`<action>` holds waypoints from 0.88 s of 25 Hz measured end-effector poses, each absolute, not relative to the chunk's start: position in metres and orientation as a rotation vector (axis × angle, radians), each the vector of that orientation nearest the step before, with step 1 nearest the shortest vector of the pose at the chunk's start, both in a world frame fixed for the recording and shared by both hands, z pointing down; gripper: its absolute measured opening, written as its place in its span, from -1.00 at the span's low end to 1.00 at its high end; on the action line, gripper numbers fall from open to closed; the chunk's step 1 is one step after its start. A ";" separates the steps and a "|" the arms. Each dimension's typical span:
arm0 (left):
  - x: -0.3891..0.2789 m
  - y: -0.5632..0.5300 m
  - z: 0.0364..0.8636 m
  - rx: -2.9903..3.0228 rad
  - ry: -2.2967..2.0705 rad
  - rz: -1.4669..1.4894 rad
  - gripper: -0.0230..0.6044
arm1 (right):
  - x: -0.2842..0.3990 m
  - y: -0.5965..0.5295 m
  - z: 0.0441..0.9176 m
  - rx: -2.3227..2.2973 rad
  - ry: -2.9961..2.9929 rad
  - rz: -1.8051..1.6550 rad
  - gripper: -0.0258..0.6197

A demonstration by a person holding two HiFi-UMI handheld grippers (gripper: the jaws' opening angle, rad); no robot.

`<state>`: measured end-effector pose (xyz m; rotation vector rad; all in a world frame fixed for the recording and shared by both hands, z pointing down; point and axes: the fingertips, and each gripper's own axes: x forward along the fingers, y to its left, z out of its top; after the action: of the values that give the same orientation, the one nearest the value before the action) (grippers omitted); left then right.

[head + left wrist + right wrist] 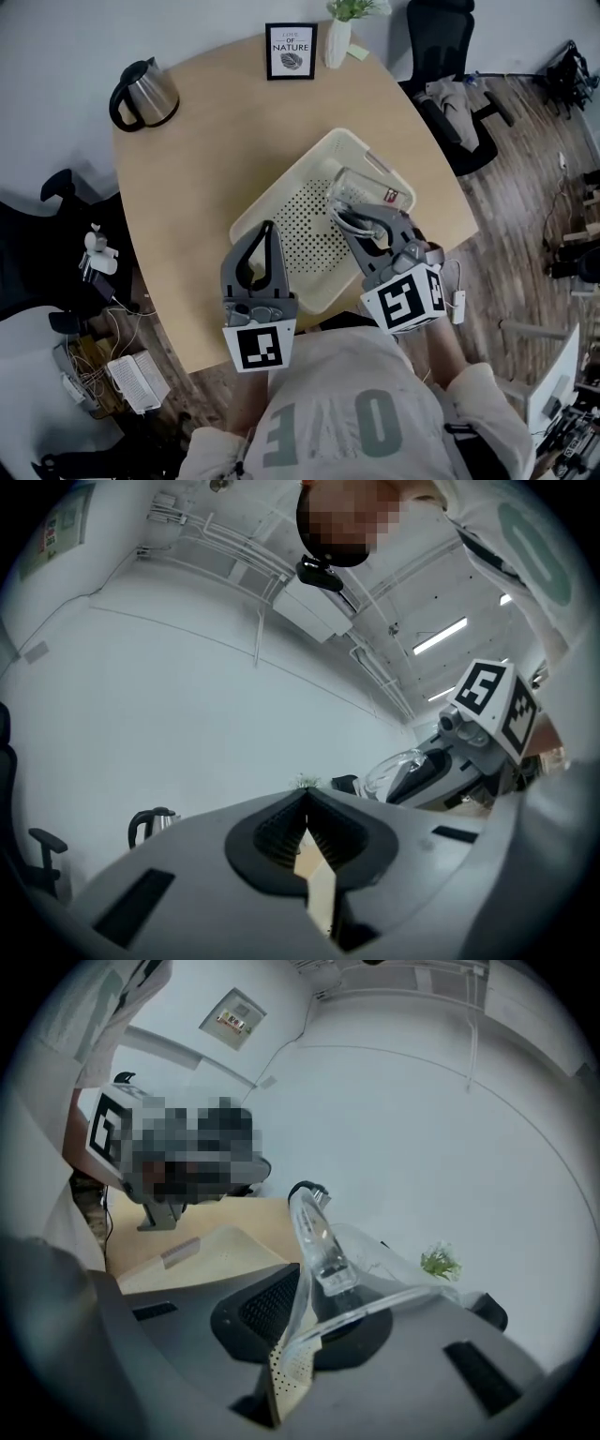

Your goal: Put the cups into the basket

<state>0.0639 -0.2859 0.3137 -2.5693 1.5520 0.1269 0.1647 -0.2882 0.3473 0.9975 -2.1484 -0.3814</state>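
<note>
A clear glass cup (352, 192) hangs tilted over the right part of the cream perforated basket (281, 192), which lies in the middle of the round wooden table (187, 178). My right gripper (345, 217) is shut on the cup's rim; in the right gripper view the cup (328, 1251) juts out from between the jaws (314, 1305), with the basket (216, 1246) below. My left gripper (267, 232) hovers at the basket's near left edge. It is shut with nothing between its pads (281, 832). The left gripper view also catches the cup (394, 766) in the other gripper.
A steel kettle (145, 94) stands at the table's far left. A framed print (291, 50) and a white vase with a plant (338, 37) sit at the far edge. A black office chair (450, 56) stands to the right, and cables and boxes (122, 375) lie on the floor at the left.
</note>
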 end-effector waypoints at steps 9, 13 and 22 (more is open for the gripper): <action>0.054 -0.292 0.319 -2.549 1.591 0.120 -0.90 | 0.163 -0.298 0.426 0.664 -2.010 -0.314 -0.83; 0.047 -0.293 0.322 -2.531 1.610 0.101 -0.90 | 0.165 -0.300 0.457 0.505 -1.915 -0.299 -0.83; 0.040 -0.296 0.331 -2.508 1.637 0.043 -0.90 | 0.175 -0.301 0.521 0.234 -1.713 -0.310 -0.83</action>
<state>0.0403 -0.2961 0.3308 -2.5082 1.6371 0.0432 0.1754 -0.3013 0.5207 0.2340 -1.7132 -0.3101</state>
